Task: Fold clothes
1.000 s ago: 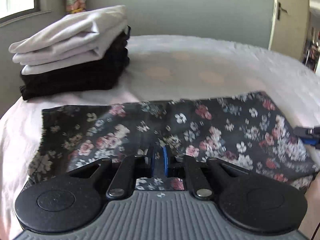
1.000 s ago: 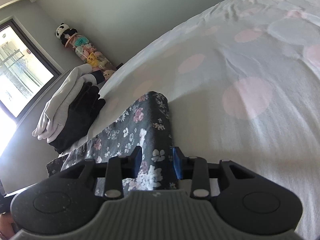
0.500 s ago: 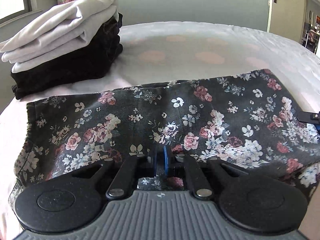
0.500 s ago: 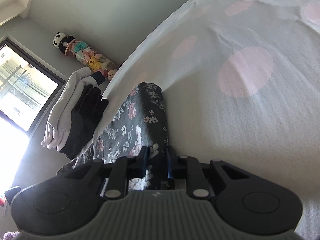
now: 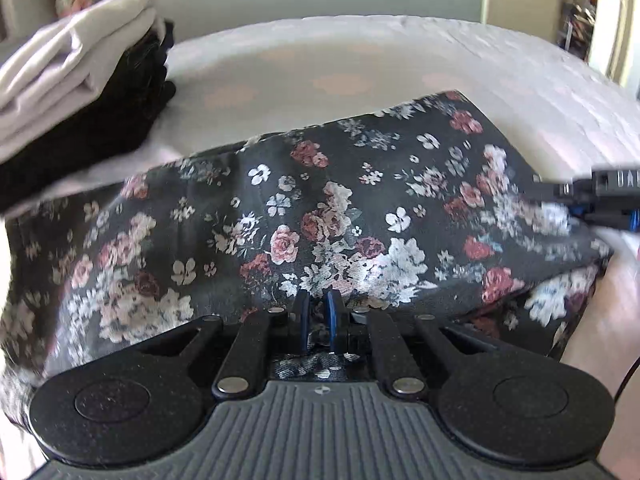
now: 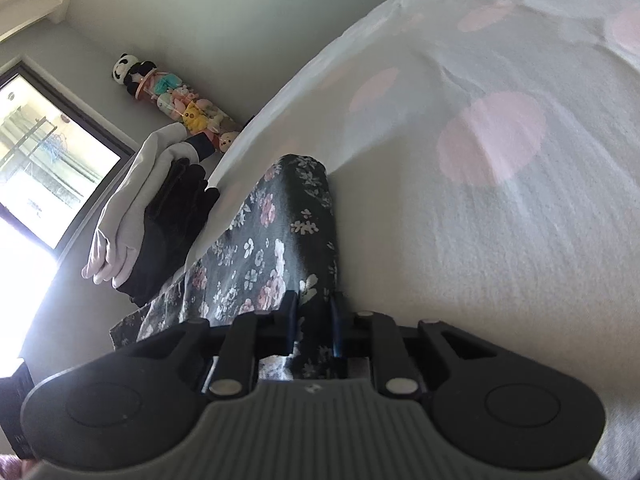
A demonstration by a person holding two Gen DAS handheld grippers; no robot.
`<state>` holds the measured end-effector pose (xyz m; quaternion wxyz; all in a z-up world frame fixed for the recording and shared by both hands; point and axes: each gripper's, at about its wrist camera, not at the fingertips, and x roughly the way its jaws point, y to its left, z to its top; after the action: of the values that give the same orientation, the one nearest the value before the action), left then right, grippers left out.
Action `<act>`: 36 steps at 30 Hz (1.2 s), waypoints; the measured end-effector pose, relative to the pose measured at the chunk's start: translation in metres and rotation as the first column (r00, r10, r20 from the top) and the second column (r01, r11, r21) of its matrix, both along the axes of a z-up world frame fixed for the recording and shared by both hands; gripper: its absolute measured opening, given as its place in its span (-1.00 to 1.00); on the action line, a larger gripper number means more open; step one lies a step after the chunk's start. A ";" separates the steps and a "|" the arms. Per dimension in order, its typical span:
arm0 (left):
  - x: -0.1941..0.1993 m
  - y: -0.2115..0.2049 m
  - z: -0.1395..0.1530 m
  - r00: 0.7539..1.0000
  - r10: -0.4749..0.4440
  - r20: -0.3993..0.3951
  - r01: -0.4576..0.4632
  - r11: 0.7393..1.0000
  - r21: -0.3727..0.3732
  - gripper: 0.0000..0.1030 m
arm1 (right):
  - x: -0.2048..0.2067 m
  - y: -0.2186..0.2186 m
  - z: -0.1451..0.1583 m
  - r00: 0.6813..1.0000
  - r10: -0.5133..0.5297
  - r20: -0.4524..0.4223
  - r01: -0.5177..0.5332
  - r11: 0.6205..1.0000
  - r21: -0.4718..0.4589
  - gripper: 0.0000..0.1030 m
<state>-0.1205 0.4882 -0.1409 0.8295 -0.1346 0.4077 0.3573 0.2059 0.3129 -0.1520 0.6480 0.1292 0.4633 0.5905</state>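
Lifted higher since before, soft floral cloth pinched by L tongs & R tongs.

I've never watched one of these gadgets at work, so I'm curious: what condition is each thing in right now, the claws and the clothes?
Left claw: shut on the floral garment's near edge.
Right claw: shut on the floral garment's right end.
Floral garment: folded over, held at two points, partly resting on the bed.
Stack of clothes: folded, pale pieces on top of black ones.
Bed: covered by a spotted sheet, slightly wrinkled.
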 end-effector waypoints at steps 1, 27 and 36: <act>-0.003 0.002 0.001 1.000 0.001 0.011 -0.001 1.000 -0.008 -0.81 | -0.002 0.000 0.000 1.000 0.001 0.017 -0.001 1.000 0.003 -0.68; -0.211 0.094 0.066 0.738 0.572 0.358 -0.509 0.820 -0.262 -0.67 | -0.104 0.066 0.190 0.998 0.035 0.046 -0.029 0.992 -0.126 -0.83; -0.280 0.102 0.052 0.495 0.725 0.480 -0.547 0.689 -0.477 -0.68 | -0.202 0.132 0.221 0.987 0.131 0.092 -0.122 0.988 -0.098 -0.83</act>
<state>-0.4009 0.5907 -0.0890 0.6958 -0.4967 0.0649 0.5147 0.0043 0.4452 0.0694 0.6364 0.0403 0.4650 0.6141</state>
